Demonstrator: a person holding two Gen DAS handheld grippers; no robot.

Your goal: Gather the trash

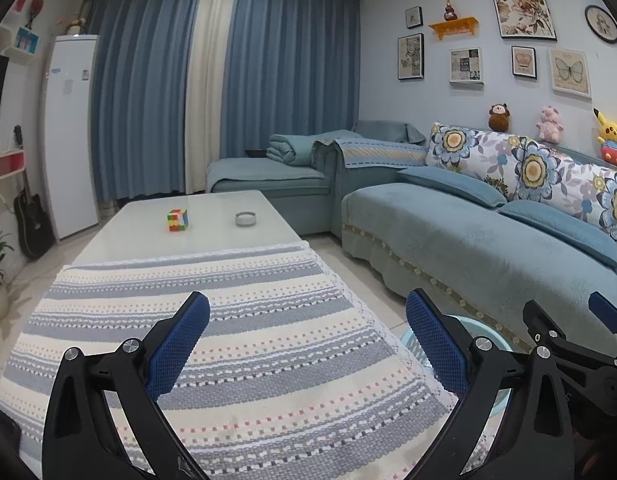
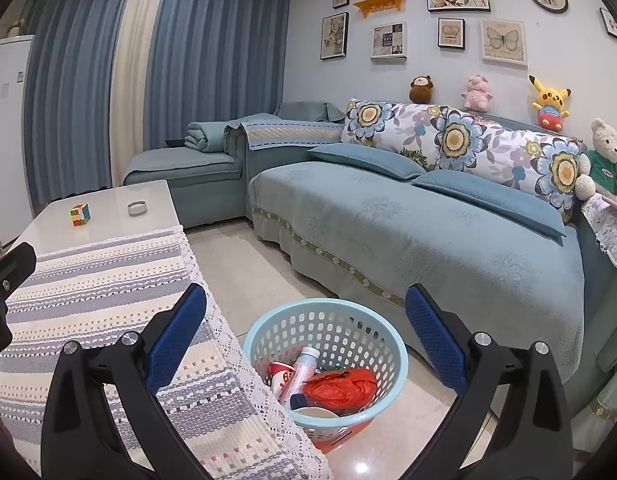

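Observation:
A light blue perforated basket [image 2: 392, 344] stands on the floor between the table and the sofa. Inside lie a crumpled red plastic bag [image 2: 342, 388], a pink-capped tube bottle [image 2: 302, 372], a red-and-white cup [image 2: 279, 376] and a white bowl [image 2: 316, 413]. My right gripper [image 2: 306, 340] is open and empty, above the basket. My left gripper [image 1: 308, 346] is open and empty over the striped tablecloth [image 1: 212, 340]. The basket's rim shows between the grippers in the left wrist view [image 1: 496, 334], and the right gripper shows there at the right edge [image 1: 568, 340].
The white coffee table [image 1: 212, 216] carries a colourful puzzle cube [image 1: 177, 220] and a small round ashtray [image 1: 245, 218]. A blue sofa [image 2: 408, 220] with cushions and plush toys lines the right side. A guitar [image 1: 32, 220] and a white fridge [image 1: 70, 136] stand at the left.

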